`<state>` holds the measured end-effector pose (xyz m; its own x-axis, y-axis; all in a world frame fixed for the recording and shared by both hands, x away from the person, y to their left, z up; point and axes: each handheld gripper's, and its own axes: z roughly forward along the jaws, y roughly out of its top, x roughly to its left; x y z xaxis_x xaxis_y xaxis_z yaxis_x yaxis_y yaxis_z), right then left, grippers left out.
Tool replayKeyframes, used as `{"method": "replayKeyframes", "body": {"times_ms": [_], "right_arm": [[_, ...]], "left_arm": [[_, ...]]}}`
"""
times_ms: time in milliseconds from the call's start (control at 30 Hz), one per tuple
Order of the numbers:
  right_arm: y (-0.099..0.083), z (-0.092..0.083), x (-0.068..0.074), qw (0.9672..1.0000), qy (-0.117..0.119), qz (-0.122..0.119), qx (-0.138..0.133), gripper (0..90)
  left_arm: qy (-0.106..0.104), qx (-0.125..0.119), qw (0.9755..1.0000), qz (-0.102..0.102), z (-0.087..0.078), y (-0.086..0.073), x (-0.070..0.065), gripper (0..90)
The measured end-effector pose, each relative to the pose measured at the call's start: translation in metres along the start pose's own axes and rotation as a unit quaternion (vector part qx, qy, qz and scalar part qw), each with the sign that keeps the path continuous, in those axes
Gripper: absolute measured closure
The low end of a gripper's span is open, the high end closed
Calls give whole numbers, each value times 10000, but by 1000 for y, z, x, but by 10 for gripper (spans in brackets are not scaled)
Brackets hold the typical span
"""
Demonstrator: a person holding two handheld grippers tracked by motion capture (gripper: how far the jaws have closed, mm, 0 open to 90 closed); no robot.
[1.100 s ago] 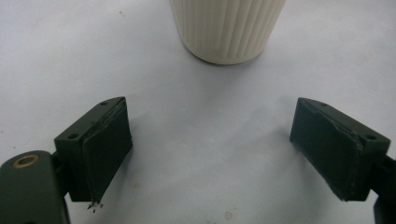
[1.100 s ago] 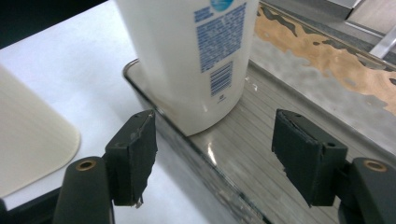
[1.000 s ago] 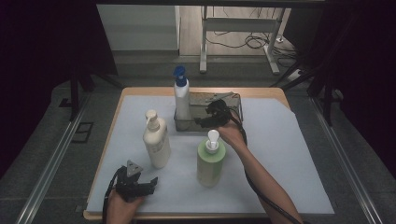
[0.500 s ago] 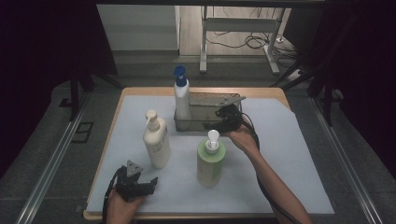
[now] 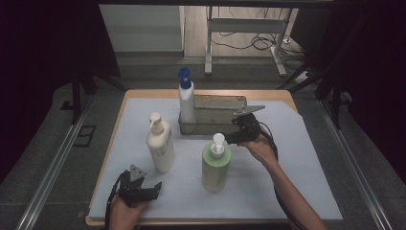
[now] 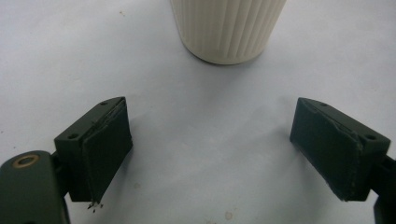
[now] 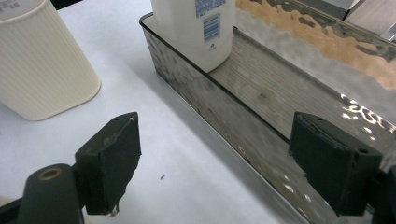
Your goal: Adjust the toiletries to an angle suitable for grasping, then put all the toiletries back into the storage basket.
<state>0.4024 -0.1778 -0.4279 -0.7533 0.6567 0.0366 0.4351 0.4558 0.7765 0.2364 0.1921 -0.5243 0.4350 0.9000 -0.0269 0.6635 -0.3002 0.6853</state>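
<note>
A white bottle with a blue cap [image 5: 186,98] [image 7: 196,28] stands in the left end of a metal tray [image 5: 218,116] [image 7: 261,88] at the back of the table. In front of it are a cream pump bottle [image 5: 160,143] [image 7: 42,65] [image 6: 229,28] and a green pump bottle [image 5: 216,164]. My right gripper [image 5: 238,130] [image 7: 217,144] hovers at the tray's front wall, just right of the green bottle's pump. Its jaws have just been opening and nothing is between them. My left gripper [image 5: 143,189] [image 6: 212,135] rests open near the front edge, a short way before the cream bottle.
A pale blue mat [image 5: 297,158] covers the wooden table [image 5: 143,92]. Bare mat lies to the right of the green bottle and on the far left. Metal rails [image 5: 52,167] run along both sides of the table.
My right gripper has drawn away from the blue-capped bottle, moving right and toward the near side along the tray. Its jaws stand wider. The left gripper has stayed put.
</note>
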Motion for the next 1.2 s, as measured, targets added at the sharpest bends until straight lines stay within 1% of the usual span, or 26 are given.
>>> {"method": "replayKeyframes", "body": {"times_ms": [200, 333, 467, 633, 800, 867, 1033, 1100, 1200], "right_arm": [[-13, -10, 1, 10000, -9, -66, 69, 145], [-21, -17, 2, 9999, -30, -64, 76, 143], [-28, -23, 3, 9999, -69, -115, 65, 143], [-36, -30, 4, 9999, -51, -94, 56, 143], [-44, -36, 7, 10000, 27, 43, 79, 147], [-48, -38, 9, 9999, 43, 51, 80, 149], [-57, -46, 16, 9999, 80, -30, 59, 147], [-58, -47, 18, 9999, 83, -33, 62, 147], [-62, -50, 21, 9999, 77, -104, 84, 146]], "left_arm": [[1, 0, 10000, 0, 0, 0, 0, 123], [2, 0, 10000, 1, 0, 0, 0, 123], [2, 0, 10000, 1, 0, 0, 0, 123], [3, 1, 10000, 2, 0, 0, 0, 123], [2, 0, 10000, 2, 0, 0, 0, 123], [3, 0, 10000, 3, 0, 0, 0, 123], [2, -1, 10000, 3, 0, 0, 0, 123], [3, -1, 10000, 3, 0, 0, 0, 123], [3, -2, 10000, 3, 0, 0, 0, 123]]}}
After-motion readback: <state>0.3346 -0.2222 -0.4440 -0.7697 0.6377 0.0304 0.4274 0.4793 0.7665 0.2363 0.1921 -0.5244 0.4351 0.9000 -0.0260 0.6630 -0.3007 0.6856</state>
